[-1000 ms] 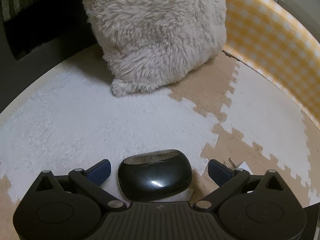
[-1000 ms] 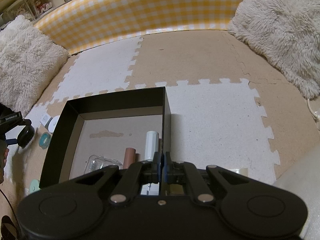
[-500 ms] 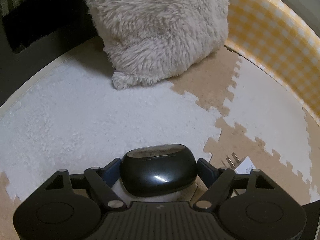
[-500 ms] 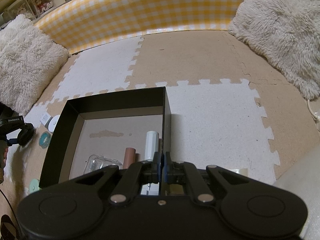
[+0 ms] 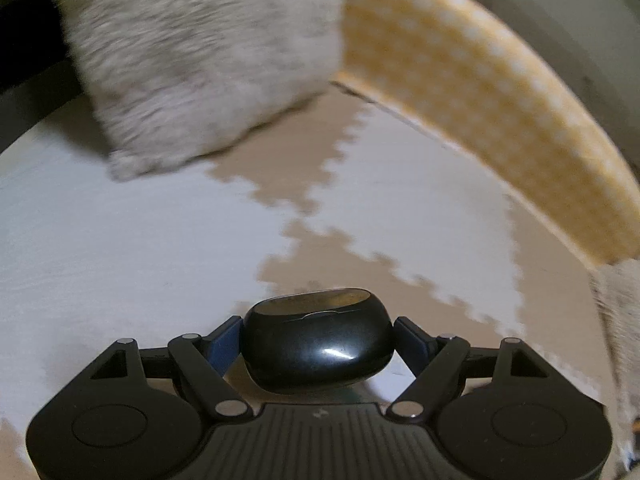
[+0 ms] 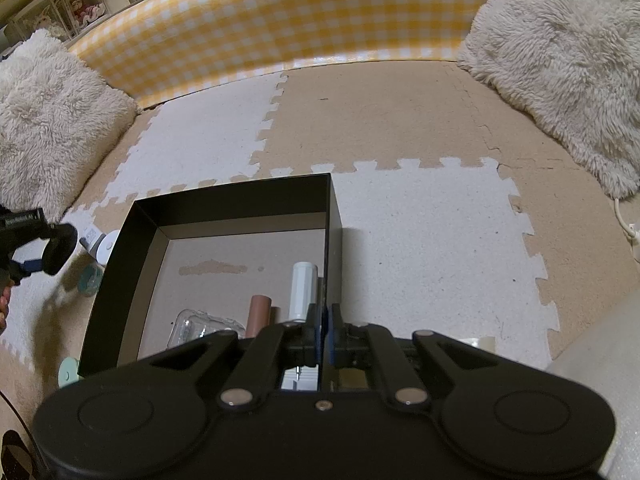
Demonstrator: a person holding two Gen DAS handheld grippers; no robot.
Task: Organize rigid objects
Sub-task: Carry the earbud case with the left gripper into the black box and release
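My left gripper (image 5: 318, 334) is shut on a glossy black oval case (image 5: 318, 342) and holds it up off the foam mat; the case also shows at the far left of the right wrist view (image 6: 60, 248). My right gripper (image 6: 325, 322) is shut and empty, by the right wall of an open black box (image 6: 334, 216). Inside the box lie a white cylinder (image 6: 303, 290), a brown tube (image 6: 258, 314) and a clear plastic case (image 6: 200, 326).
A white round item (image 6: 107, 246), a teal disc (image 6: 89, 280) and a pale green one (image 6: 68, 372) lie left of the box. Fluffy cushions (image 6: 560, 64) (image 6: 44, 120) and a yellow checked bumper (image 6: 280, 20) border the puzzle mat.
My left gripper closed on the black case, lifted it off the mat and swung to the right. My right gripper has not moved.
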